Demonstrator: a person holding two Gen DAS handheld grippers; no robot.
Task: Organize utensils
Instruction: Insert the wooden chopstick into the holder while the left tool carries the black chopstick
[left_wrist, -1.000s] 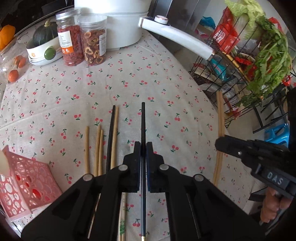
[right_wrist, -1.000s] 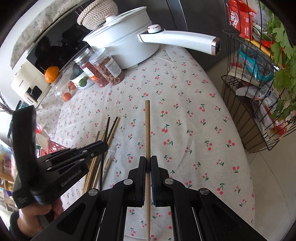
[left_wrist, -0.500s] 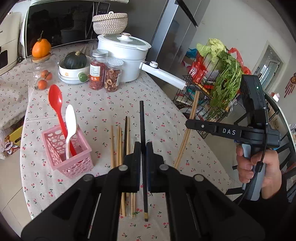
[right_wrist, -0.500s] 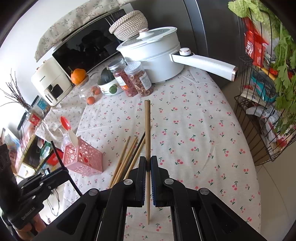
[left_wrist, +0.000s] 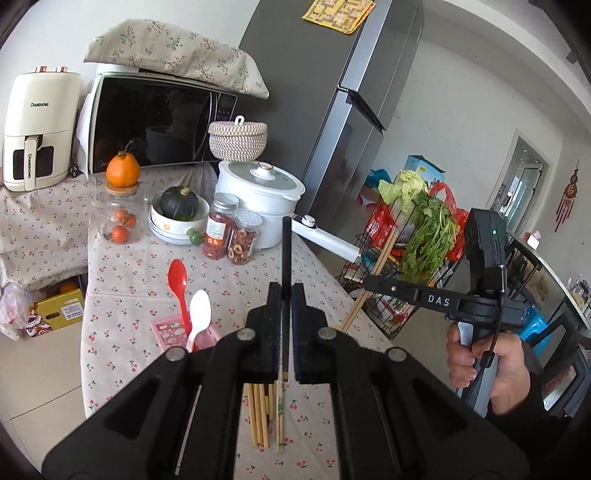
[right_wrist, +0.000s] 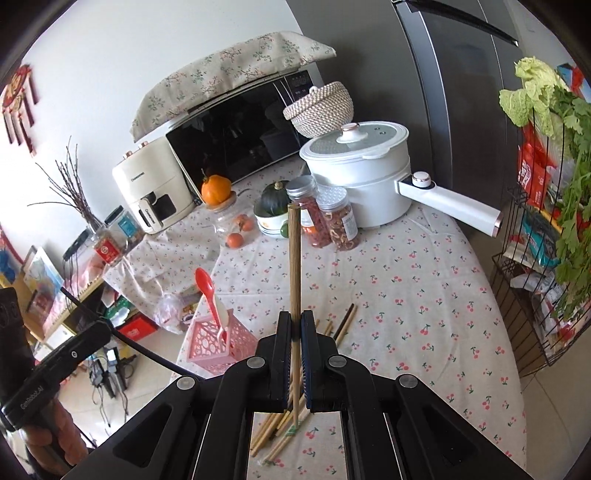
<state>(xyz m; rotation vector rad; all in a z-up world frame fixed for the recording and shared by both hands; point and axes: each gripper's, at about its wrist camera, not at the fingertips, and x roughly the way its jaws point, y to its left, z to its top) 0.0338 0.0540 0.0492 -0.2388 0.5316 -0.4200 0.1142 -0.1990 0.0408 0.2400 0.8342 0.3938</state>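
Observation:
My left gripper (left_wrist: 284, 295) is shut on a black chopstick (left_wrist: 286, 251), held in the air above the cherry-print table (left_wrist: 122, 295). My right gripper (right_wrist: 294, 323) is shut on a light wooden chopstick (right_wrist: 294, 258), also lifted off the table. In the left wrist view the right gripper (left_wrist: 369, 282) hangs out past the table's right edge. A pink basket (right_wrist: 212, 345) near the table's left edge holds a red spoon (right_wrist: 204, 282) and a white spoon (left_wrist: 199, 314). Several loose chopsticks (right_wrist: 275, 430) lie on the cloth below both grippers.
At the back stand a white pot (right_wrist: 364, 173) with a long handle (right_wrist: 454, 206), two jars (right_wrist: 325, 218), a bowl with a squash (left_wrist: 179, 210) and a microwave (left_wrist: 155, 122). A wire rack of vegetables (right_wrist: 546, 258) stands right of the table, with a fridge (left_wrist: 343, 129) behind.
Both grippers have risen well above the table with their chopsticks and tilted up toward level. The pink basket and the back wall have come into view.

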